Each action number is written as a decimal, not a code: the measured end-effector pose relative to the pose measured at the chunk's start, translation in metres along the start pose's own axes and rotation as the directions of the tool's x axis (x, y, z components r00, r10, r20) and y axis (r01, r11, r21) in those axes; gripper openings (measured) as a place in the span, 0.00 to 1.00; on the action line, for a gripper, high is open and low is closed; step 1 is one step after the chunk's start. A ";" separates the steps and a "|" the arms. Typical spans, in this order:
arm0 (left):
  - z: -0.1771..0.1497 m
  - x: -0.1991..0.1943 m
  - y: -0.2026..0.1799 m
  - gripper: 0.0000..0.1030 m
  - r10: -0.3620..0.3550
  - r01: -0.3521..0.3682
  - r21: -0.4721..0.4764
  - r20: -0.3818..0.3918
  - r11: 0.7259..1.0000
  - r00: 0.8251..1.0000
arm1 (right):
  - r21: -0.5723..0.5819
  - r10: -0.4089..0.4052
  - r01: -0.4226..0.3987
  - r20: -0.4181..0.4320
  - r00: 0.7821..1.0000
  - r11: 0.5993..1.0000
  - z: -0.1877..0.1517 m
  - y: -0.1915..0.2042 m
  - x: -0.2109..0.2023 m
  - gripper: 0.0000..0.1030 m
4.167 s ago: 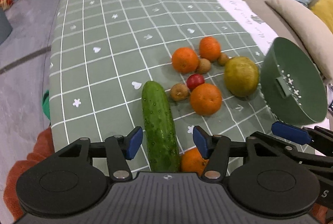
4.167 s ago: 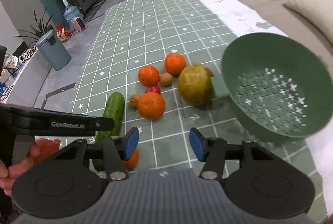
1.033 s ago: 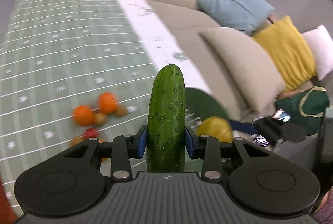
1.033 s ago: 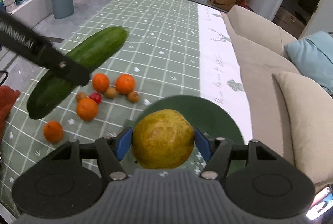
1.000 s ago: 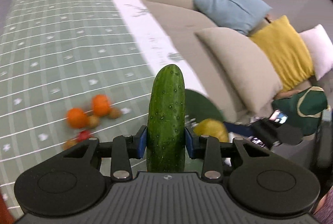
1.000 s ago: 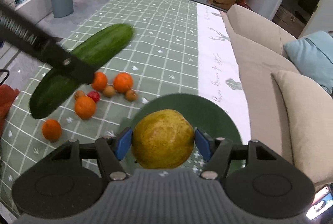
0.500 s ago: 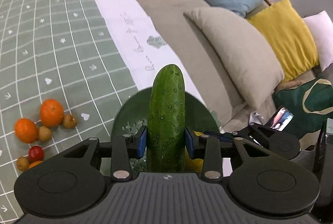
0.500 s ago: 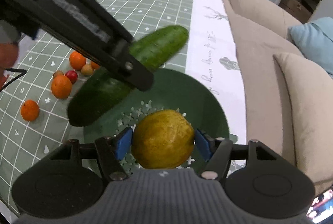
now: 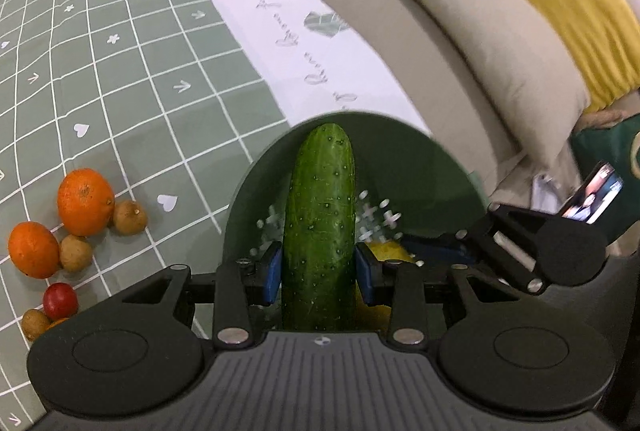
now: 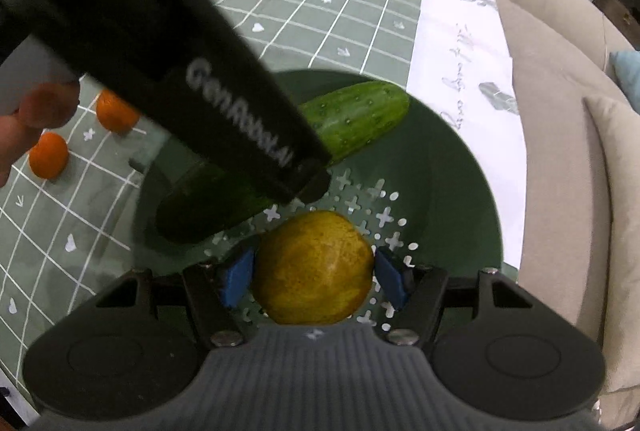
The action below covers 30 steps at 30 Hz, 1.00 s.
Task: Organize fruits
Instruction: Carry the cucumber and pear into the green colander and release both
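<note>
The cucumber [image 9: 320, 215] sits clamped between the blue pads of the left gripper [image 9: 320, 273], its free end pointing out over the inside of the green colander [image 9: 420, 167]; seen from the right wrist, it lies slantwise across the bowl's far half, partly hidden by the black body of the left tool. Just beside it, the yellow-green round fruit [image 10: 314, 267] is gripped on both sides by the right gripper [image 10: 314, 277], whose jaws stand fairly wide to take its girth, and it hangs over the perforated bottom of the colander; whether either piece touches the bowl cannot be told. The colander rests on the green checked cloth [image 9: 120, 71], at its edge next to a white printed strip [image 9: 288, 11]. Well apart to the left on the cloth lie two oranges [image 9: 84, 201], three small brown fruits [image 9: 129, 217] and a small red fruit [image 9: 60, 301]. Beyond the white strip is a beige sofa [image 9: 400, 11] with beige, yellow and blue cushions [image 9: 500, 43].
</note>
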<state>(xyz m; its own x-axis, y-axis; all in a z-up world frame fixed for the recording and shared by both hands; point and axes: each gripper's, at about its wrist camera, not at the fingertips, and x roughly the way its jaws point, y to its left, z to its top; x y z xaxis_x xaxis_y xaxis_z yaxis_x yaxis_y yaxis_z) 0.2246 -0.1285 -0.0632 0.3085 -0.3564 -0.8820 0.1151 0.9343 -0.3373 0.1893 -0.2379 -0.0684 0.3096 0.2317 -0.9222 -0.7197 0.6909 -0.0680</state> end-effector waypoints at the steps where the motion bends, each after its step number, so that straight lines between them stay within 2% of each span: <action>1: 0.000 0.002 -0.001 0.40 0.008 -0.008 0.008 -0.006 1.000 1.000 | -0.002 0.001 -0.001 -0.006 1.000 1.000 0.000 0.000 0.002 0.61; 9: -0.002 0.006 -0.010 0.41 0.056 -0.053 0.098 -0.024 0.994 0.998 | 0.002 -0.005 0.005 -0.019 1.000 1.000 0.002 0.000 0.004 0.62; 12: -0.001 0.005 -0.010 0.47 0.047 -0.043 0.109 -0.034 0.993 0.998 | 0.003 -0.028 0.028 0.002 1.000 1.000 0.007 0.002 -0.004 0.69; 15: -0.002 -0.001 -0.007 0.48 0.036 -0.034 0.093 -0.028 0.995 0.999 | -0.016 -0.077 0.077 -0.009 0.997 0.997 0.008 0.009 -0.012 0.70; 20: -0.008 -0.033 -0.006 0.49 -0.001 -0.002 0.108 0.023 0.994 1.000 | 0.003 -0.134 0.134 -0.001 0.991 0.991 0.010 0.019 -0.030 0.71; 24: -0.015 -0.066 -0.008 0.49 0.010 -0.023 0.161 0.077 0.987 0.997 | 0.049 -0.178 0.176 0.036 0.983 0.983 0.011 0.026 -0.052 0.75; 30: -0.030 -0.113 0.002 0.51 0.030 -0.061 0.207 0.152 0.976 0.988 | 0.187 -0.184 0.159 0.126 0.975 0.969 0.012 0.042 -0.083 0.82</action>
<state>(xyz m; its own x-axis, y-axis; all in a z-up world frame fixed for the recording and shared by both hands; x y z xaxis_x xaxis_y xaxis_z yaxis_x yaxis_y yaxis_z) 0.1611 -0.0866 0.0263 0.4518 -0.3238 -0.8313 0.2886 0.9347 -0.2073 0.1408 -0.2199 0.0103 0.5129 0.1849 -0.8383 -0.5322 0.8347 -0.1415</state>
